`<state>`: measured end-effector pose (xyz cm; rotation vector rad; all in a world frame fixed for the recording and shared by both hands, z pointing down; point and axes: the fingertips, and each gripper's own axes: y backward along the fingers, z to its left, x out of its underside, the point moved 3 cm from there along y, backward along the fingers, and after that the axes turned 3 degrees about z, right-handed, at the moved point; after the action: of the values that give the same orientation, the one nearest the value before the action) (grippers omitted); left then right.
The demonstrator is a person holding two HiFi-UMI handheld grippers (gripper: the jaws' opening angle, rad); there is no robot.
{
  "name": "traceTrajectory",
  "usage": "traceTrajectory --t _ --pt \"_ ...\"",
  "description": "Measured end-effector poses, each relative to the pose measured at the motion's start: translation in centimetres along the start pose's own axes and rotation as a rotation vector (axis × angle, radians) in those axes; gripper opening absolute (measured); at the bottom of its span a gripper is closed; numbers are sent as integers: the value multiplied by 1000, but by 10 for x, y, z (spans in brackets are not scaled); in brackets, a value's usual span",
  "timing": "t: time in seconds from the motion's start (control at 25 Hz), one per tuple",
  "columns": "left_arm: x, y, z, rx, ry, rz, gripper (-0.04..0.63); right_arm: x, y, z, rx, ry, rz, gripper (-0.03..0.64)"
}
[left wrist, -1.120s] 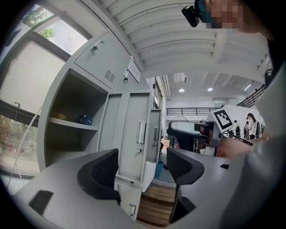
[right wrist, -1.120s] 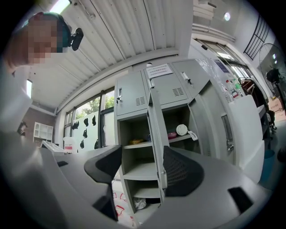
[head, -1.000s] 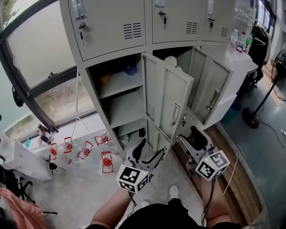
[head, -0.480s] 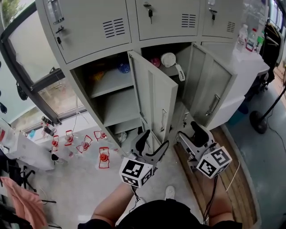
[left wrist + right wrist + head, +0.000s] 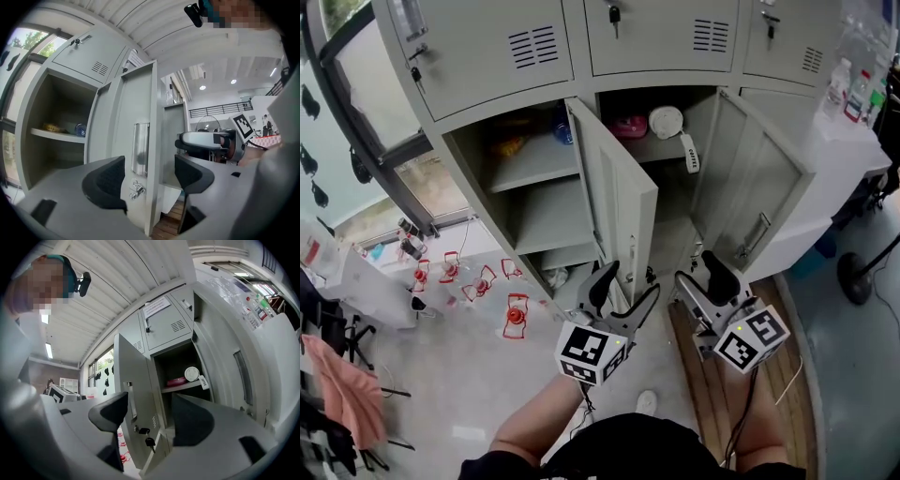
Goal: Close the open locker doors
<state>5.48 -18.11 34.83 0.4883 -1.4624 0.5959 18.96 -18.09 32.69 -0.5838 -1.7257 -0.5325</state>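
Note:
Grey lockers (image 5: 487, 47) stand with two lower doors swung open. The left door (image 5: 619, 202) sticks out toward me, with a recessed handle and keys hanging in its lock (image 5: 149, 441). The right door (image 5: 759, 187) is open to the right of the middle compartment. My left gripper (image 5: 623, 291) is open just in front of the left door's lower edge, and that door (image 5: 140, 150) shows beyond its jaws (image 5: 150, 176) without touching the pads. My right gripper (image 5: 708, 277) is open and empty, facing the middle compartment (image 5: 185, 376).
A white round disc (image 5: 666, 122) with a tag and a pink thing lie on the middle shelf, and a blue thing (image 5: 562, 127) on the left shelf. Several red-and-white items (image 5: 516, 314) litter the floor at left. A white counter (image 5: 853, 141) stands at right.
Both grippers have come closer to the lockers, the left one up to the lower edge of the left door. Both doors stand open as before.

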Motion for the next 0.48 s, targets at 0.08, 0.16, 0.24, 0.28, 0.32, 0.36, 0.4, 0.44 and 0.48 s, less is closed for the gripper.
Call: traceTrajectory --t 0.08,0.16,0.24,0.28,0.32,0.36,0.4,0.44,0.48 --pt "-1 -6 1 -25 -9 2 344 1 -5 -4 -26 -5 5 285" --pt "0 -10 2 -44 -9 5 342 1 -9 -6 -50 -11 7 285" --pt "0 -13 3 -66 -9 5 341 1 -12 -9 -73 -18 8 285" --pt "0 -14 4 -79 -12 5 339 0 -14 -11 -83 -20 8 285" --pt "-1 -15 5 -91 -14 5 335 0 -15 -12 -92 -22 7 285" --pt "-1 -16 6 -103 -16 5 325 -1 -16 -13 -101 -23 7 285" --pt "-2 -16 6 -116 -17 7 308 -2 -16 -13 -108 -26 5 284" --pt "-2 -17 7 -128 -18 9 290 -3 -16 -14 -115 -28 4 284" --pt "-2 -17 7 -139 -19 11 269 -4 -16 -14 -121 -29 3 284"
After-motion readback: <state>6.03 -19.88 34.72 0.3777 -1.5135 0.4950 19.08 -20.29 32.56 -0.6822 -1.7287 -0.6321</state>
